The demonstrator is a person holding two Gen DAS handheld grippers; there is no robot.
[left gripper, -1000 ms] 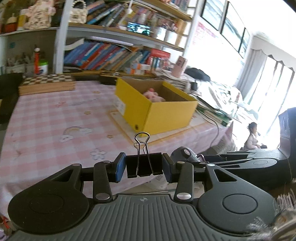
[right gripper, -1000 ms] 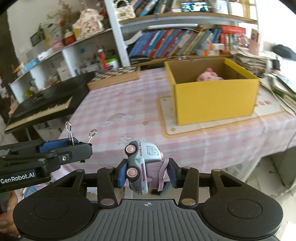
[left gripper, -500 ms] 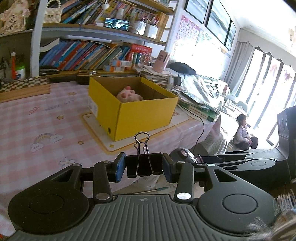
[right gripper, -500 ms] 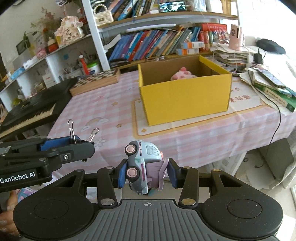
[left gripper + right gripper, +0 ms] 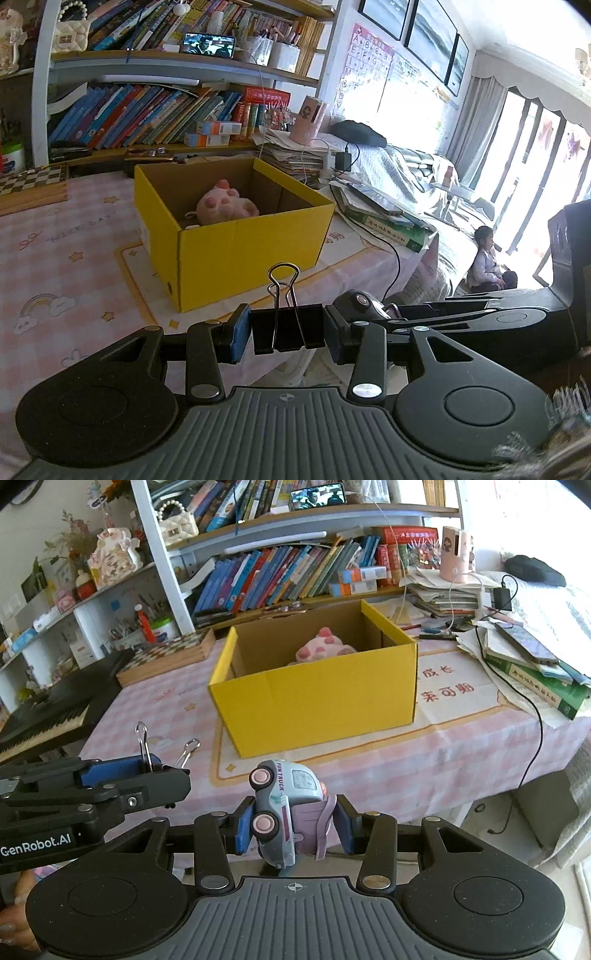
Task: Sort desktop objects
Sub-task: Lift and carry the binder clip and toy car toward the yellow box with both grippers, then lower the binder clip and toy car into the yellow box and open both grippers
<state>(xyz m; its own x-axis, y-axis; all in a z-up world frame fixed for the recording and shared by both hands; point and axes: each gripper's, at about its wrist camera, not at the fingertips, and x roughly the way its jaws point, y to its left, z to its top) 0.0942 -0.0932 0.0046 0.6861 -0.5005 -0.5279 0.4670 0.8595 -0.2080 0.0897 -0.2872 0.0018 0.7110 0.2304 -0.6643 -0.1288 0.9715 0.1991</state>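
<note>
A black binder clip (image 5: 282, 326) is clamped between the blue pads of the left claw (image 5: 282, 330), while a pale-blue toy car (image 5: 282, 812) is gripped on its side in the right claw (image 5: 293, 821). Beyond both, an open yellow cardboard box (image 5: 317, 701) containing a pink plush toy (image 5: 325, 648) is seen on the pink-checked bench (image 5: 406, 764).

Changes logged from my remote station: both tongs, left (image 5: 288, 330) and right (image 5: 293, 825), have closed in on the yellow box (image 5: 317, 705), which now sits nearer and more central in each view. My left view has swung rightward, exposing more of the pink plush (image 5: 225, 206) inside; the table (image 5: 55, 258) edge now lies just ahead.
</note>
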